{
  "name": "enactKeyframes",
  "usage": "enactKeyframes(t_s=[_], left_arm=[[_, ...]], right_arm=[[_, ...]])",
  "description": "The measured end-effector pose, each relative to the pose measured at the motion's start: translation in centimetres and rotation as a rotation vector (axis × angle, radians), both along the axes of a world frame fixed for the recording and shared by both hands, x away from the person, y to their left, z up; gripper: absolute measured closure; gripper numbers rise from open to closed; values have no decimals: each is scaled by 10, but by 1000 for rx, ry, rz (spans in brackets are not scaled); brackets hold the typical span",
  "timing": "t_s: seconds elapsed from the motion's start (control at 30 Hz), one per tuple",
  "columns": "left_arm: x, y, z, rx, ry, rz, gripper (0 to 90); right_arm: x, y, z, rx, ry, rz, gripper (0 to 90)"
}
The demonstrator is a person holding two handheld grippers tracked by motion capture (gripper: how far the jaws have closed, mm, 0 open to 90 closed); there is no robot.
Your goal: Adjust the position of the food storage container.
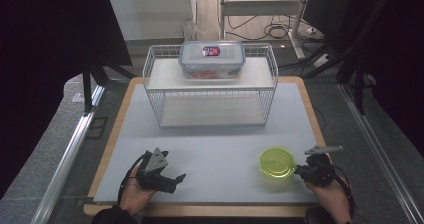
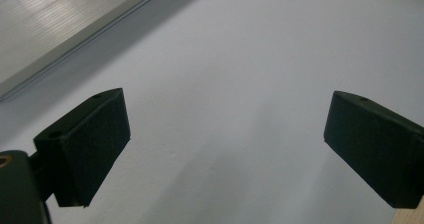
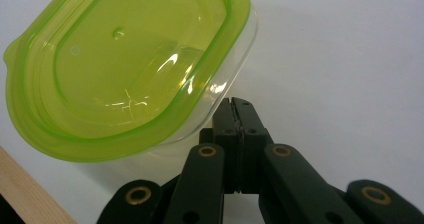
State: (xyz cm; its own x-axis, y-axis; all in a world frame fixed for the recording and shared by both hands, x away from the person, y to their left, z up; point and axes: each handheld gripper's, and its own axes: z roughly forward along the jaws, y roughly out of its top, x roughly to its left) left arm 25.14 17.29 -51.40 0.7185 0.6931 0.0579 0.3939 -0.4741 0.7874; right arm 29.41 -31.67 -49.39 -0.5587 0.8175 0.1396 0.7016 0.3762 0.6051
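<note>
Green-lidded container (image 1: 277,162) on the pale mat (image 1: 220,149), near right corner, just left of the right gripper (image 1: 300,171). Right gripper view: jaws pressed together, nothing between them, tips right at the container's (image 3: 130,79) clear wall below the green rim. Touching or a hair apart, cannot tell. Lid seated, tab at one end.

Left gripper (image 1: 172,179) resting low at the near left, well apart from the container. Jaws spread wide over bare mat in the left gripper view (image 2: 225,134); holding nothing.

Wire rack (image 1: 210,86) at the far middle of the mat; blue-lidded box (image 1: 212,59) on its upper shelf, lower shelf bare. Wooden board (image 1: 120,119) edging the mat.

Judged step: start of a grasp on the green container, likely for a move toward the rack.

Notes for doing it well:
- Open the right jaws first; closed tips would only shove the tub across the mat.
- Take one jaw inside the lip line, one outside, over rim and wall together. Thin clear wall probably flexes; squeeze gently.
- Avoid catching the tab alone, since the lid could pop.
- Keep level on the lift.
- Left gripper free to steady the far side if the tub slides.
</note>
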Motion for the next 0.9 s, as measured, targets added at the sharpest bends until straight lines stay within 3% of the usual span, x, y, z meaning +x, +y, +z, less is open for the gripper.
enactKeyframes(t_s=[0.6, 0.9], left_arm=[[1, 0, -1, 5, 6, -2, 44], [1, 0, -1, 2, 8, -1, 44]], right_arm=[[9, 49, -11, 74, 52, 93, 899], [14, 83, -12, 86, 44, 152, 899]])
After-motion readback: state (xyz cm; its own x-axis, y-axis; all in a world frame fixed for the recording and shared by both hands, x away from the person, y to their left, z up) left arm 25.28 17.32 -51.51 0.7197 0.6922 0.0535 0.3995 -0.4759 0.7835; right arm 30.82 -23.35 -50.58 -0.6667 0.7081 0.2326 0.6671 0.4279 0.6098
